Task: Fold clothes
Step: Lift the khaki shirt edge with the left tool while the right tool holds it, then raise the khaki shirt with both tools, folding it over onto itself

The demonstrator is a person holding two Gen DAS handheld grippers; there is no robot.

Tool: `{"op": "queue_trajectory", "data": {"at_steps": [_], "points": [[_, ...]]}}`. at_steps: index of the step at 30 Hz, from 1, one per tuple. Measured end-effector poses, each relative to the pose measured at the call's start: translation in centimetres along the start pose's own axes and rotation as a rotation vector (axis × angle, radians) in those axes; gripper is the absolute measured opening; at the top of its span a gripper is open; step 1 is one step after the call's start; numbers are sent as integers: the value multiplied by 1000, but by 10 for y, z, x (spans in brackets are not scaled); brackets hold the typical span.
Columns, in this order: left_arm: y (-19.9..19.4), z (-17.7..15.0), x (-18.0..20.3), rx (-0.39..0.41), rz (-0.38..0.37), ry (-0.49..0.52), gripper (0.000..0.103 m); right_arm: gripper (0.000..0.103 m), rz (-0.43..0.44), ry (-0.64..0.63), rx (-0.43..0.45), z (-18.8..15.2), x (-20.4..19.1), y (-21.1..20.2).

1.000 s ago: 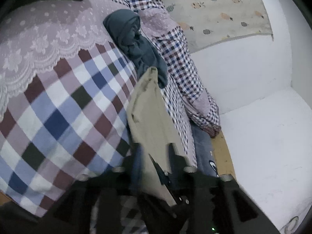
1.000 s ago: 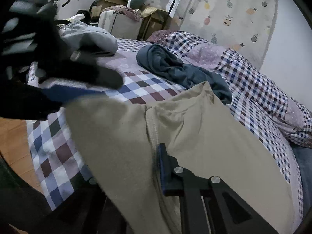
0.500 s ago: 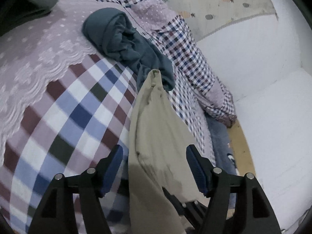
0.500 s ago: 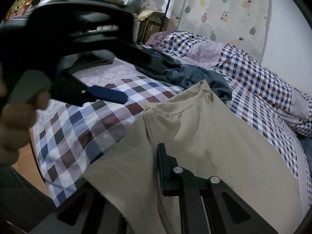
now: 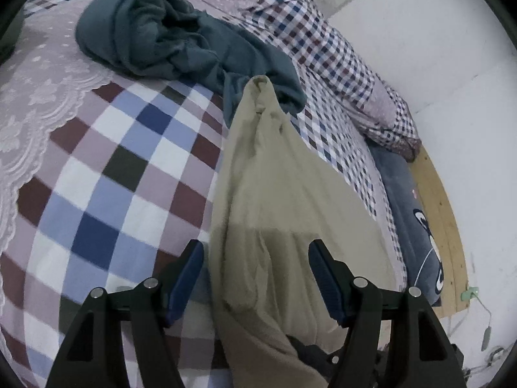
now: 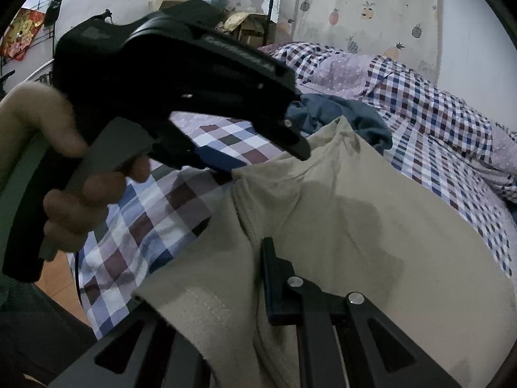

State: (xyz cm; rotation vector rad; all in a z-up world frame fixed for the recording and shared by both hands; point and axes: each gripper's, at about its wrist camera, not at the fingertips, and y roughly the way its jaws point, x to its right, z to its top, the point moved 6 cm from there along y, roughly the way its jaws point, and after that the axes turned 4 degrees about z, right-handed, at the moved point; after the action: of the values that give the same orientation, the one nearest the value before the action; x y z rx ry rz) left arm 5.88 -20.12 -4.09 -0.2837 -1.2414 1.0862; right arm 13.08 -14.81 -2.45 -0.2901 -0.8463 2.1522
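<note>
Beige garment (image 5: 274,194) hangs pinched in the right gripper (image 6: 258,278), while the left gripper (image 5: 255,271), gaping wide at six o'clock, needs an edge to fold.

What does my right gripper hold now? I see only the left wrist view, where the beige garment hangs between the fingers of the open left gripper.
Observer: The right gripper is shut on the beige garment, near a seamed edge; the cloth hides one of its fingers.
Operator: Where is my left gripper, seen from that side?
Observer: The left gripper is open, just over the garment's upper edge, and a hand holds its handle.
</note>
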Motion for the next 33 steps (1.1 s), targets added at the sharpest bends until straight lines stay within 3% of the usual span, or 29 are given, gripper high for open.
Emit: {"op": "queue_trajectory", "data": {"at_steps": [12, 26, 33], "points": [[34, 49, 7, -106, -58, 147, 71, 7, 36, 1, -3, -4, -6, -2], [93, 103, 23, -109, -75, 196, 69, 7, 63, -12, -22, -7, -11, -6], [110, 116, 24, -118, -61, 177, 47, 5, 71, -54, -7, -7, -18, -23]]}}
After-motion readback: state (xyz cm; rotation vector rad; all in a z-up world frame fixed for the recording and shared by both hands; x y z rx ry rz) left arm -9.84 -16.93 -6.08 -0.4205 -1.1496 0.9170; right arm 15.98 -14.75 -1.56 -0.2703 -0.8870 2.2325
